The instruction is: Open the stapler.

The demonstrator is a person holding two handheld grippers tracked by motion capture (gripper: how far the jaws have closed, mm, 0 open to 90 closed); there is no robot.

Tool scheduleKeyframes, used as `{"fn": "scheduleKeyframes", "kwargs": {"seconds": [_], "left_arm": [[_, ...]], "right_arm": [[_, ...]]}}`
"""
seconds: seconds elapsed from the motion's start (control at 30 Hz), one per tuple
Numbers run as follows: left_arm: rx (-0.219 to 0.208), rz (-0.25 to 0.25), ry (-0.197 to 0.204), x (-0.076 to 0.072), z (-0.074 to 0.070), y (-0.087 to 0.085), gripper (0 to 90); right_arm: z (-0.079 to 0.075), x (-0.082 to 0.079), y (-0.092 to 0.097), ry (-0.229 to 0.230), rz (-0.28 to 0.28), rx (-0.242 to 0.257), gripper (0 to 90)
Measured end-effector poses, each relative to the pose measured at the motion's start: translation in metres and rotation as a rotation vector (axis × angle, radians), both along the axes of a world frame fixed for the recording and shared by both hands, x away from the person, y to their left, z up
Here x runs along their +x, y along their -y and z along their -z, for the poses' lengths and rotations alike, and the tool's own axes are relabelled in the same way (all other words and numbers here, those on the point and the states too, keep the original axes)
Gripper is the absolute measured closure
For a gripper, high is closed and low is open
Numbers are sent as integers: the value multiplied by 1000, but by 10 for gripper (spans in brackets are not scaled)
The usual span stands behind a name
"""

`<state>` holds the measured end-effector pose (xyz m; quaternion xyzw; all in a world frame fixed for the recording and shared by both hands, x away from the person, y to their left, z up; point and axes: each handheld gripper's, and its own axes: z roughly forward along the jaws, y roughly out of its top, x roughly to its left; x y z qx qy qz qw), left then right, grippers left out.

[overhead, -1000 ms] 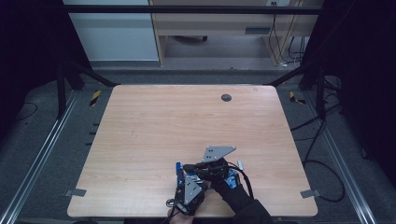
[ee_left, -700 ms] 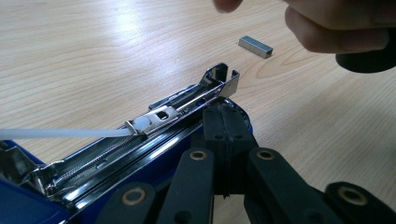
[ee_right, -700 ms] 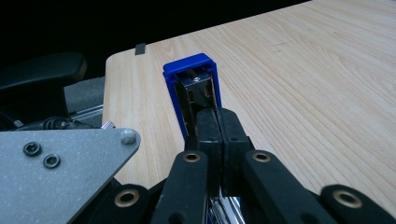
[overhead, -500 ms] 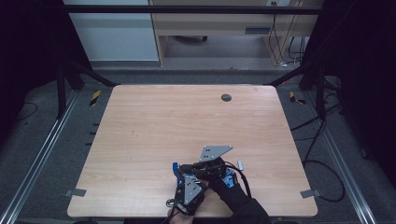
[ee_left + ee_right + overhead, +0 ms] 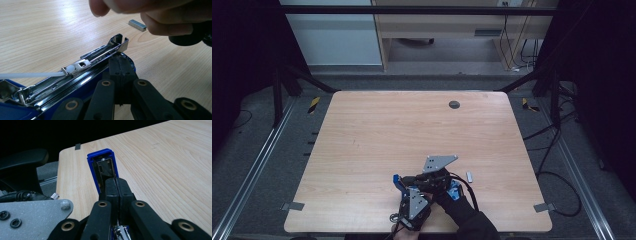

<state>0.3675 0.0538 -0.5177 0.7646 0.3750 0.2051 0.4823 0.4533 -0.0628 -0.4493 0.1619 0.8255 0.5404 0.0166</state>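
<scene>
Blue plastic stapler with chrome magazine [image 5: 82, 68], opened, at the near edge of the light wooden table [image 5: 377, 135]. Left gripper [image 5: 119, 66] and right gripper [image 5: 116, 186]: jaws clenched, each against the stapler. Small grey staple strip [image 5: 137, 25] lies just beyond on the table.

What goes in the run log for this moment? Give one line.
stapler: opened, magazine exposed | staple strip: lying apart on table | left gripper: shut | right gripper: shut, at blue lid

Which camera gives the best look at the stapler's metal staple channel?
The left gripper view: the opened stapler's channel runs across the frame, with its pusher and spring visible. The right gripper view shows the stapler's blue lid from inside. In the high view the stapler is a small blue shape.
</scene>
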Motion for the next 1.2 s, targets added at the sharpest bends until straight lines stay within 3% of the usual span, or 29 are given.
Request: {"fn": "scheduleKeyframes", "kwargs": {"seconds": [0.7,0.93,1.1,1.2], "left_arm": [[18,-26,34,-4,1,1,898],[26,-29,88,-10,6,7,898],[27,-57,90,-11,6,5,898],[38,-66,111,-13,7,6,898]], "right_arm": [[0,1,-1,-5,0,4,896],[0,1,-1,-4,-2,2,896],[0,1,-1,-3,3,2,897],[0,1,-1,-4,3,2,897]]}}
